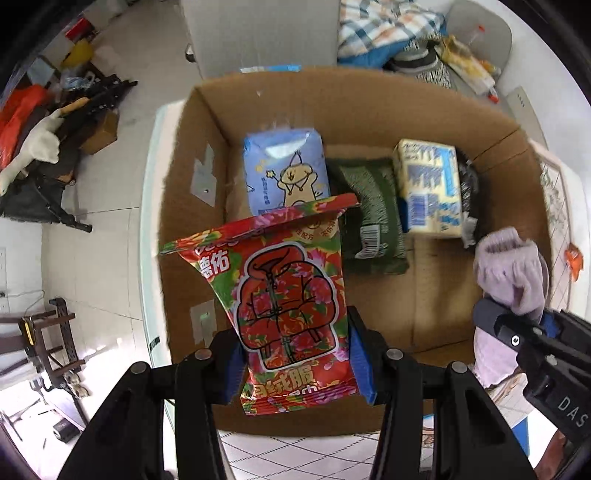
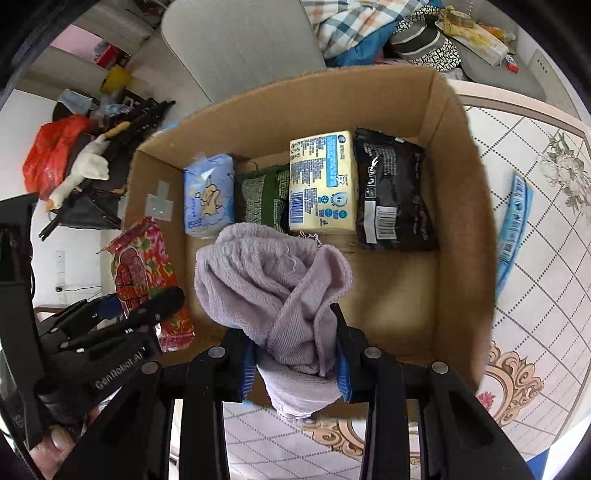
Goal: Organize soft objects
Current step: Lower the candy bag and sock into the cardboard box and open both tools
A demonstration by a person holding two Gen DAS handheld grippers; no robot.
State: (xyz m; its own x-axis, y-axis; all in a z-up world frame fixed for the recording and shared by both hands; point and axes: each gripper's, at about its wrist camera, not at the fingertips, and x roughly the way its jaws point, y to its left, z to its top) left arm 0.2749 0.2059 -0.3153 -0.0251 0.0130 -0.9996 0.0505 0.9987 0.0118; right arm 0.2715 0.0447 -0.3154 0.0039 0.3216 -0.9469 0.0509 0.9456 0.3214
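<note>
left gripper point(image 1: 295, 354): jaws clamped on red floral pack point(image 1: 291, 306), blue pads pressing its two long sides. Pack hangs over the near-left part of the cardboard box point(image 1: 369, 107), not yet set down.

right gripper point(image 2: 295, 354): jaws clamped on lilac towel point(image 2: 273, 280), bunched up, loose end drooping below the pads. Hangs over near-middle of box, just inside the near wall; not touching the floor as far as I can tell.

near box floor: bare cardboard along the near wall and near-right corner, so plenty of room for both held items.

far row, already in: 4 soft packs side by side along the far wall. From far-left: blue tissue pack point(image 2: 208, 194), green pack point(image 2: 264, 197), yellow tissue pack point(image 2: 323, 181), black pack point(image 2: 393, 192) toward the far-right corner. Green one sits lower, partly tucked betw. its neighbours.

progress: judged well past halfway; 4 placed, 2 in the air above the box.

left to do: lower and release both, prob. as a second row in front of the first. Towel is floppy, may slump on release.

maybe left: light-blue pack point(image 2: 513, 229) lies outside the box on the patterned tablecloth point(image 2: 535, 295), just beside the right wall. Looks soft; can't tell if it belongs to the task.

beyond box: plaid bedding point(image 2: 354, 26) and clutter on a grey seat; unclear if part of the job.
</note>
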